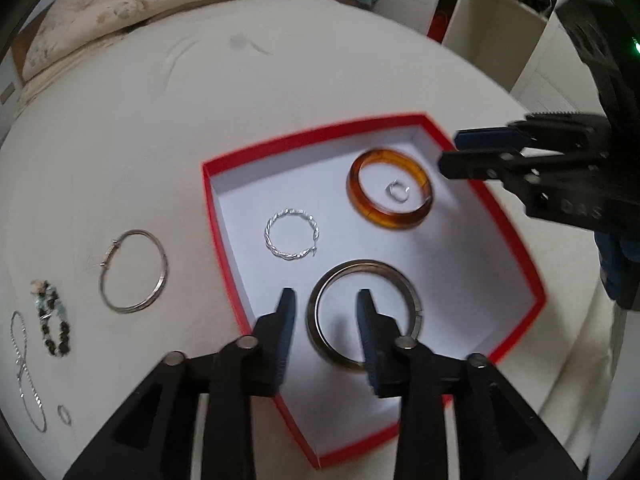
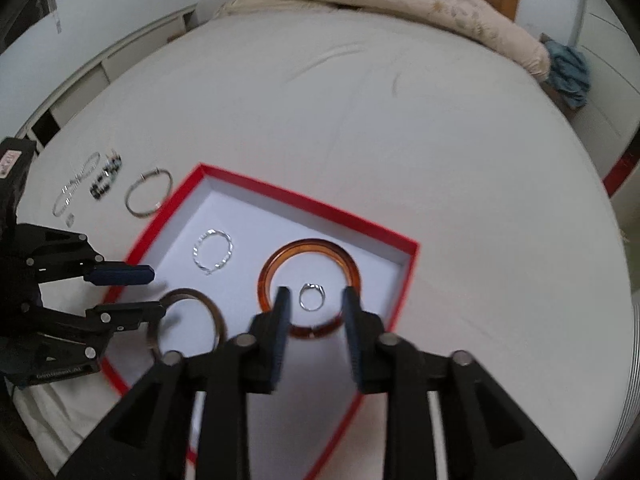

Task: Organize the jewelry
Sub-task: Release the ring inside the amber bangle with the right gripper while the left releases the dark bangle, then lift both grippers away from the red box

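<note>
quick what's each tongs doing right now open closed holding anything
Left tongs: open, empty, over the dark bangle.
Right tongs: open, empty, over the amber bangle.

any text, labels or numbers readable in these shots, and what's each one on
"DAS": faint raised letters on the body of the right gripper, seen from the left wrist camera; the last letter is unsure.
White print on the lower edge of the left gripper, seen from the right wrist camera: too blurred to read.
Red and white sticker at the far left edge: too blurred to read.
Nothing printed shows on the red box or the jewelry.
</note>
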Demonstrator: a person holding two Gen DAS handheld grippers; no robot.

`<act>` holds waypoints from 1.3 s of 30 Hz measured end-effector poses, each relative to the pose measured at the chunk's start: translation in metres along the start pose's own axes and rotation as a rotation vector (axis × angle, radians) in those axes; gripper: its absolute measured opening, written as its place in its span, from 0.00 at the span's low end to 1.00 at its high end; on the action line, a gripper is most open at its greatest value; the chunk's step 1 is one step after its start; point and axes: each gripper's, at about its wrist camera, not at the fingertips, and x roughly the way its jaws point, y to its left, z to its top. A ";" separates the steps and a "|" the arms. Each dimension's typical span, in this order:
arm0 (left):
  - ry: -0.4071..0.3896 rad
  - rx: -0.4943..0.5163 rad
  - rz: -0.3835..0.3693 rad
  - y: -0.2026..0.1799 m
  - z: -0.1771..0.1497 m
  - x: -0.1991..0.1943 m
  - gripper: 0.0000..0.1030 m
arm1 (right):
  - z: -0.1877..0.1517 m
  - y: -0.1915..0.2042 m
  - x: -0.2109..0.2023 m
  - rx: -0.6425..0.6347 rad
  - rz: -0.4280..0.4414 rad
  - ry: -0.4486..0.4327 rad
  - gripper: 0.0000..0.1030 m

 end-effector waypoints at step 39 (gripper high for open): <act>-0.458 -0.337 0.447 0.128 -0.204 -0.378 0.70 | -0.048 0.248 -0.292 -0.105 0.065 -0.456 0.45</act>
